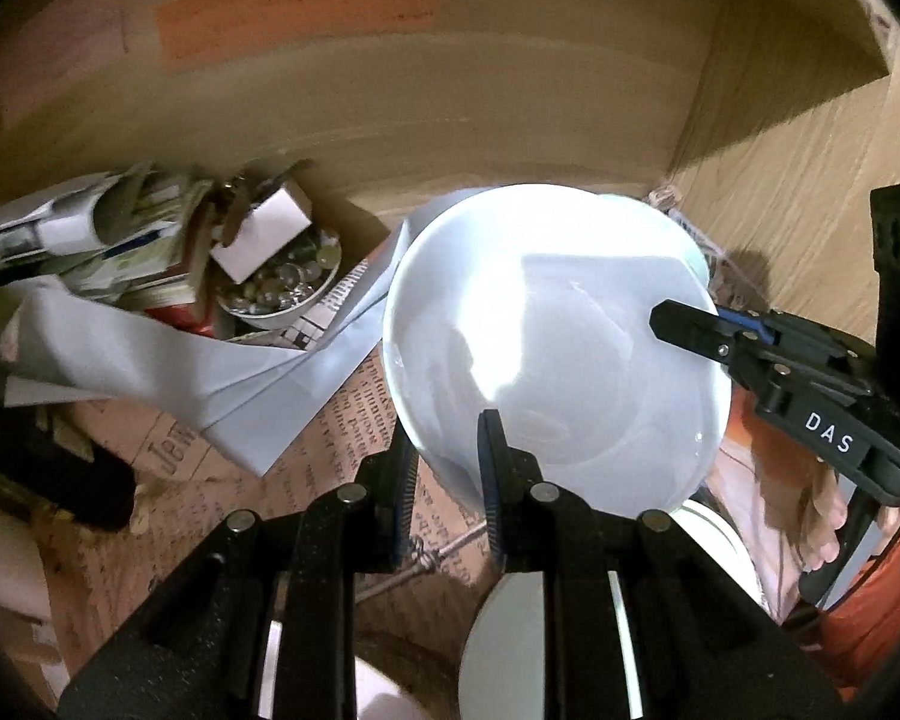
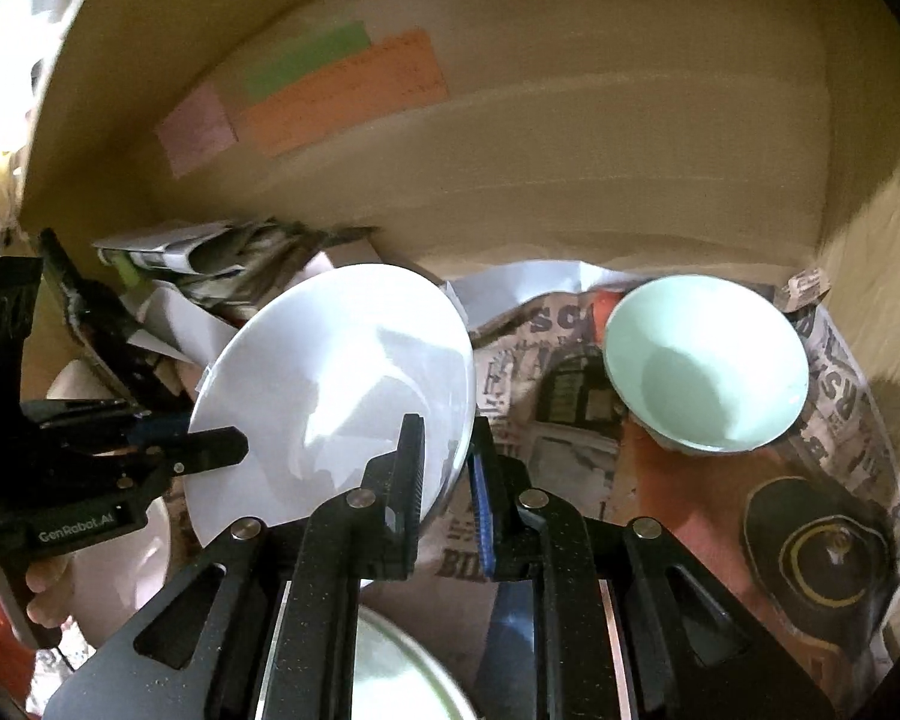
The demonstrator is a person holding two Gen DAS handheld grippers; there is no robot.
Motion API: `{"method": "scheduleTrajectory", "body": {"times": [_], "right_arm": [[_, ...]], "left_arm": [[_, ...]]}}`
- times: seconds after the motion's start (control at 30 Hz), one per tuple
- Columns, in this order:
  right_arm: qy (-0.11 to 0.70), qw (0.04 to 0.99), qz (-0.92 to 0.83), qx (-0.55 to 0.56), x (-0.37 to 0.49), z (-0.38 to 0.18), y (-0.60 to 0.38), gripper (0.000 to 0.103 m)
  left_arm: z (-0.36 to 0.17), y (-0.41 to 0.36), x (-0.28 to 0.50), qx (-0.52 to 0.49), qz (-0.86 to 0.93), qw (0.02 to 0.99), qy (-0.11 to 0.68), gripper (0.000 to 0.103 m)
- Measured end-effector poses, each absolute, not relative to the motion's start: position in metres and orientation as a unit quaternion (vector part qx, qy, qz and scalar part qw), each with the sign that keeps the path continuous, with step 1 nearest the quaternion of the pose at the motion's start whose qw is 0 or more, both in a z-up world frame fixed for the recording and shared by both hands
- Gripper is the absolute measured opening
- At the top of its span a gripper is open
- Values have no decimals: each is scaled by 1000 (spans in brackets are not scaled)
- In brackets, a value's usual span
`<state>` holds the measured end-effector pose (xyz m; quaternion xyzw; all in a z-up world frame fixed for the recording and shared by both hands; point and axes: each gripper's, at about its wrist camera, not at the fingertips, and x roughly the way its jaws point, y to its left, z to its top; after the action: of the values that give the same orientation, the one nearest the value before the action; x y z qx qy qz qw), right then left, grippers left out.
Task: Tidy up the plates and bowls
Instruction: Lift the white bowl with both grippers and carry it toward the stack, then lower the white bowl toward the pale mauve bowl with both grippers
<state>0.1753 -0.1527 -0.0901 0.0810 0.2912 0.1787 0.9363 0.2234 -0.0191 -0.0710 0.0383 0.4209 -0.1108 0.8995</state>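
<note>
At the centre of the left wrist view, a white plate [image 1: 558, 348] hung tilted above a newspaper-lined shelf [image 1: 342, 432]. The left tool [image 1: 450, 468] was clamped on its lower rim, and the right tool [image 1: 684, 324] pinched its right edge. In the right wrist view, a pale green bowl [image 2: 708, 360] sat on the newspaper at right, apart from the plate.

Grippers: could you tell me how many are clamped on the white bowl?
2: the left gripper is shut on the white bowl at its near rim, the right gripper at its right rim.
</note>
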Motion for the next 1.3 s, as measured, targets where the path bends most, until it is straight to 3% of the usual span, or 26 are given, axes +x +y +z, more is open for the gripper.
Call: {"method": "scheduleTrajectory", "body": {"times": [0.7,1.3], "right_arm": [[254,939,225,45,118,-73,-96,16],[269,923,275,23,87,-84,-42,18]], "left_arm": [[-57,33,132,-21,-73,930,361,19],[-70,94,70,-60,-31,935,347,19]]}}
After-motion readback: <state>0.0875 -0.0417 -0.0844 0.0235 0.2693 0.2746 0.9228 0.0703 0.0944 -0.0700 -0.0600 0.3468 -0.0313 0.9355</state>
